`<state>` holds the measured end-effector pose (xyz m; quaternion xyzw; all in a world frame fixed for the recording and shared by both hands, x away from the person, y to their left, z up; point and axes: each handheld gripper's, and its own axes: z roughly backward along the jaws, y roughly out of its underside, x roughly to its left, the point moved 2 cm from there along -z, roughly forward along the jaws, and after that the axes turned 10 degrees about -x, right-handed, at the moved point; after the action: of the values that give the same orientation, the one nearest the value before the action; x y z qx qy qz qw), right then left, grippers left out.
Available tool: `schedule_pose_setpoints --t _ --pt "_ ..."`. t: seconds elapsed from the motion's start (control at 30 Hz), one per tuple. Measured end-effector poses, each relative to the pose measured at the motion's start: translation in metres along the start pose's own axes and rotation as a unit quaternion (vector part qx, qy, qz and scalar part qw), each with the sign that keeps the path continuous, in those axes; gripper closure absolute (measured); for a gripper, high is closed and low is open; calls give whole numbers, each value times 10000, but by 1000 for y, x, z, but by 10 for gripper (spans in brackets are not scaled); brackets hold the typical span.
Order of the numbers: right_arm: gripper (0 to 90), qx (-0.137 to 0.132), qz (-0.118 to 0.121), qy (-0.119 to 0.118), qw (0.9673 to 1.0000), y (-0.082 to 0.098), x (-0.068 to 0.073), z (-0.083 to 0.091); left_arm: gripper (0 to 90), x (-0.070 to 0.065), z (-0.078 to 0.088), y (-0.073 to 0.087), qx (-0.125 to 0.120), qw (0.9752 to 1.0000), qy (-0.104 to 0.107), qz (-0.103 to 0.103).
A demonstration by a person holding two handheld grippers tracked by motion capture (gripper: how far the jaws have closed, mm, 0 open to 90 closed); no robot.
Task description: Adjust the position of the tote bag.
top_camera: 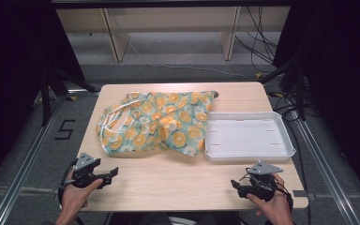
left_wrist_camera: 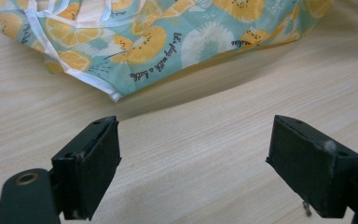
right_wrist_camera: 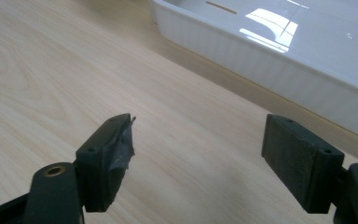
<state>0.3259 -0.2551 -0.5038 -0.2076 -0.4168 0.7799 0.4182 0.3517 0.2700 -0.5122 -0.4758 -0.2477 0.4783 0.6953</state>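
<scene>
A crumpled teal cloth with orange fruit print and white trim (top_camera: 157,123) lies on the far middle of the wooden table (top_camera: 178,180). Its near edge (left_wrist_camera: 121,51) fills the top of the left gripper view. A white rectangular tray (top_camera: 248,137) sits to the cloth's right, empty; its ribbed wall (right_wrist_camera: 270,56) crosses the right gripper view. My left gripper (top_camera: 114,173) rests near the front left edge, open, nothing between its pads (left_wrist_camera: 98,163). My right gripper (top_camera: 235,184) sits near the front right, below the tray, open and empty too.
A person's hands hold both grippers at the table's near edge. Bare wood lies between the grippers and the cloth. Metal rails run along both sides of the table, with cables and shelving on the floor behind.
</scene>
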Motion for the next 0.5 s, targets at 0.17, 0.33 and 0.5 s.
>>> schedule_pose_setpoints --t 0.17,0.33,0.5 --pt "255 -20 79 0 10000 0 -3 1 159 0 0 0 14 10000 -13 -14" --pt "256 -90 70 33 9999 -1 -5 1 161 0 0 0 50 10000 -2 -75" --pt "251 -177 208 123 9996 0 -8 1 164 0 0 0 39 9999 -23 -97"
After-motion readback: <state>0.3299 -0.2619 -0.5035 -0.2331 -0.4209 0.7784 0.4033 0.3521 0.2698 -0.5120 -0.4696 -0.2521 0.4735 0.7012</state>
